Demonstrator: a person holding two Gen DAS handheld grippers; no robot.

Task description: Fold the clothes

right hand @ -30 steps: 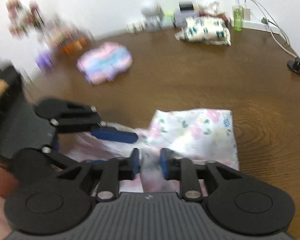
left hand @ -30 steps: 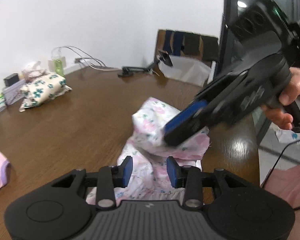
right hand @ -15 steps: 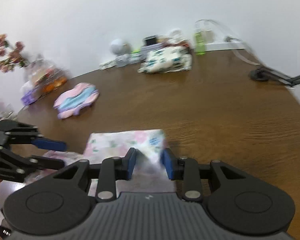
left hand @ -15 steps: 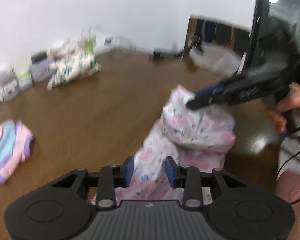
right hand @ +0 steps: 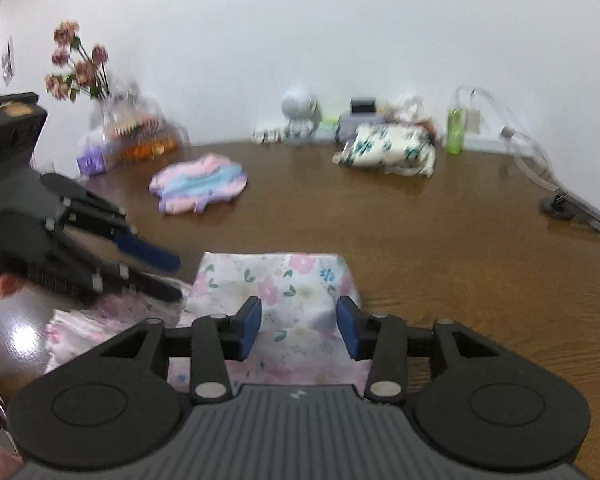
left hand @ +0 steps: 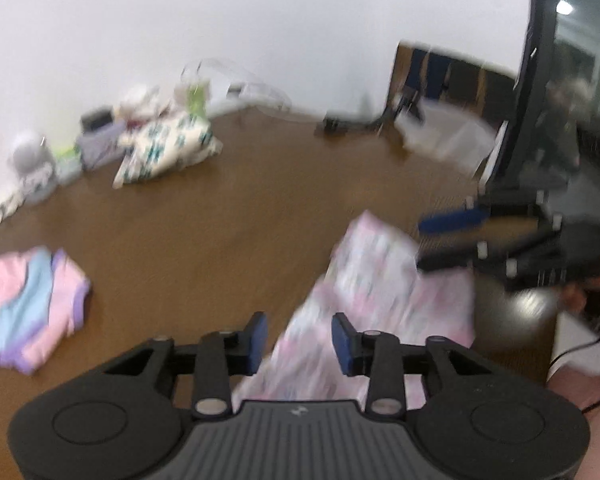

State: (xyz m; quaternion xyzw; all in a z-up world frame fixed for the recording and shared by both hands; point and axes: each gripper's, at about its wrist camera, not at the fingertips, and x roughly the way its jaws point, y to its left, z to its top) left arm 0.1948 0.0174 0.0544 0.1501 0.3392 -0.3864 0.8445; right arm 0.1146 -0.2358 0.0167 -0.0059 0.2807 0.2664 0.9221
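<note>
A white and pink floral garment [right hand: 276, 280] lies on the brown table [right hand: 420, 220], its upper half folded over into a neat rectangle. My right gripper [right hand: 298, 328] hovers just above the near edge of that fold. Its jaws are opening, and the cloth lies flat below them, not pinched. In the blurred left wrist view the floral garment [left hand: 380, 280] runs under my left gripper [left hand: 300, 344]. These jaws are opening too, with cloth showing in the gap. The right gripper [left hand: 436, 240] hangs at the garment's right side, its fingers apart. The left gripper [right hand: 168, 272] sits over the garment's left part.
A folded pink, blue and purple garment [right hand: 200, 184] and a white bundle with teal flowers [right hand: 388, 152] lie further back. Along the wall stand a flower vase [right hand: 80, 68], a green bottle [right hand: 455, 130], cables and a black clamp arm [right hand: 560, 204]. The table edge [left hand: 552, 340] is near on the right.
The right gripper came off the folded cloth and drew back to the garment's right side, jaws wider. The left view swung left and rose slightly, and the fold now lies flat.
</note>
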